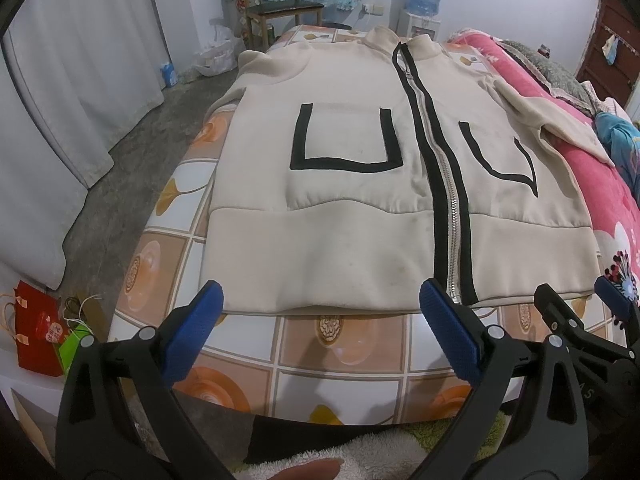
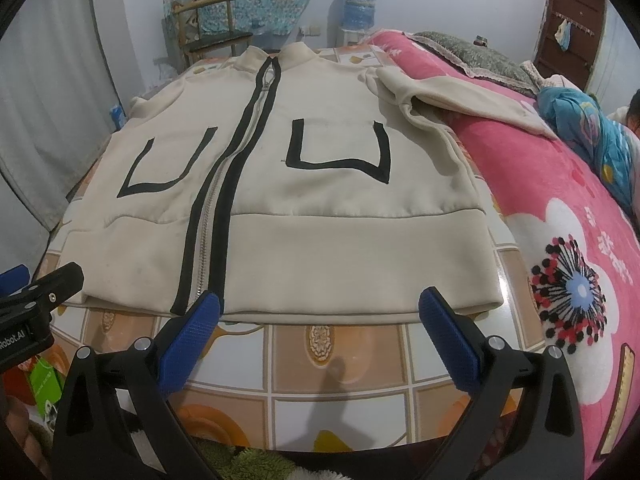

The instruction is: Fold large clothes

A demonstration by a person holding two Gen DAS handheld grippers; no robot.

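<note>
A large cream zip-up jacket (image 1: 352, 184) with black zipper trim and black pocket outlines lies flat, front up, on a table covered by an orange patterned cloth (image 1: 344, 344); it also shows in the right wrist view (image 2: 320, 200). Its right sleeve (image 2: 452, 100) drapes onto the pink blanket. My left gripper (image 1: 320, 300) is open and empty, just short of the hem's left half. My right gripper (image 2: 320, 304) is open and empty, just short of the hem's right half; its fingers (image 1: 552, 304) show at the right edge of the left wrist view.
A bed with a pink floral blanket (image 2: 568, 232) adjoins the table on the right, with a person lying on it (image 2: 600, 128). White curtains (image 1: 80, 92) hang at left. A wooden chair (image 1: 280, 4) and a water dispenser (image 1: 424, 4) stand behind. Bags (image 1: 40, 332) sit on the floor at left.
</note>
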